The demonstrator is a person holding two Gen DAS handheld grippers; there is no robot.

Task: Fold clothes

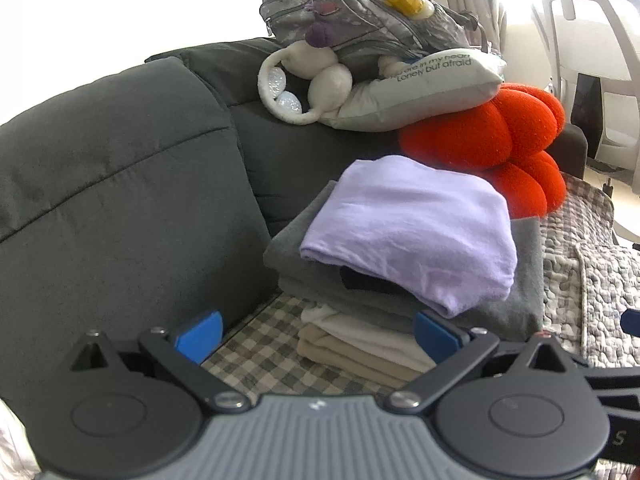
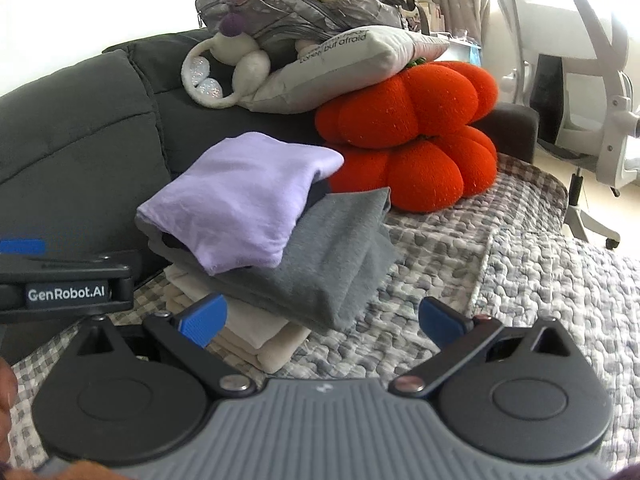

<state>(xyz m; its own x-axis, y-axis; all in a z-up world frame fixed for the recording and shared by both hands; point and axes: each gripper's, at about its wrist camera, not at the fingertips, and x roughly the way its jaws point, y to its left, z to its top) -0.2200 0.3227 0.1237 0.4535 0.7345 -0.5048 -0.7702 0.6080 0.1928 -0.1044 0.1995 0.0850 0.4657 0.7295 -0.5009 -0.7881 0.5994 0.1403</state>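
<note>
We take the grey sofa [image 1: 120,184] as our landmark. Its seat is covered by a checked quilt [image 2: 500,280], and on that cover, close against the backrest, sits the pile of folded clothes [image 1: 400,280]: beige and white pieces at the bottom, a broad grey garment [image 2: 340,256] over them, and the lilac top [image 1: 408,224] uppermost, with something dark just showing beneath its edge. Further along the seat an orange cushion [image 2: 412,136] props up a lettered pillow [image 2: 352,68] and a silver bag [image 2: 288,4] on the backrest.

Both claws hang just in front of the pile, pointing slightly down at it. Our left claw [image 1: 316,336] stands wide with nothing between its blue pads, and so does the right claw [image 2: 322,322].

We judge the lilac top freshly placed. To finish well, we should draw both claws straight back without catching its front fold, then square the pile, since the grey layer juts out on the side away from the backrest.
</note>
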